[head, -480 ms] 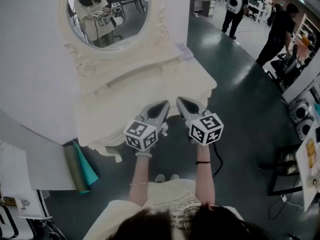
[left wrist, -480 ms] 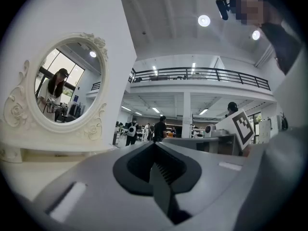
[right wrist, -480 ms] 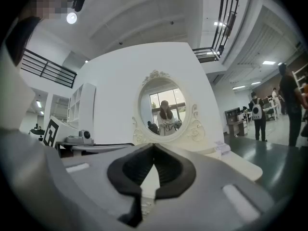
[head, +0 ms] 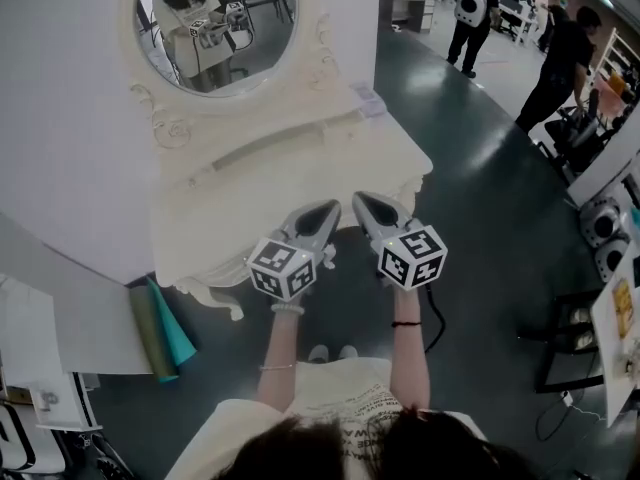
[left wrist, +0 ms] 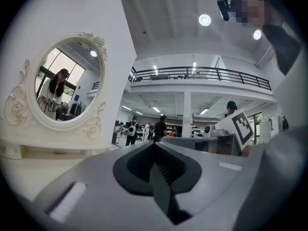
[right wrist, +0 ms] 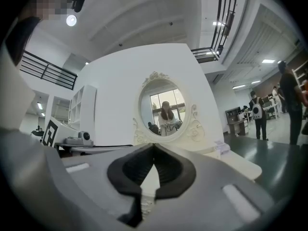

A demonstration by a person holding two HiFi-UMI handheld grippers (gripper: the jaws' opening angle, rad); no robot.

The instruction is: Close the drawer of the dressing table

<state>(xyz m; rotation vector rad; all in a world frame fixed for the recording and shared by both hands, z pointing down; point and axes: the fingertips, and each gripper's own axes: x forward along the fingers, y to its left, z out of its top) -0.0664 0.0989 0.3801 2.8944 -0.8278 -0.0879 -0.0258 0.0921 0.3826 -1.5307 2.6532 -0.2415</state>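
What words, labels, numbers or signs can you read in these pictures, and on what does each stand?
No text is legible anywhere.
Print on the person's shirt: too blurred to read.
Small paper item on the dressing table: too small to read.
Cubes on the left gripper and right gripper: square marker patterns only, no letters.

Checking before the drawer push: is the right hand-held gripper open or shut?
Shut: the right hand-held gripper shows its jaw tips meeting in its own view, with nothing held between them.
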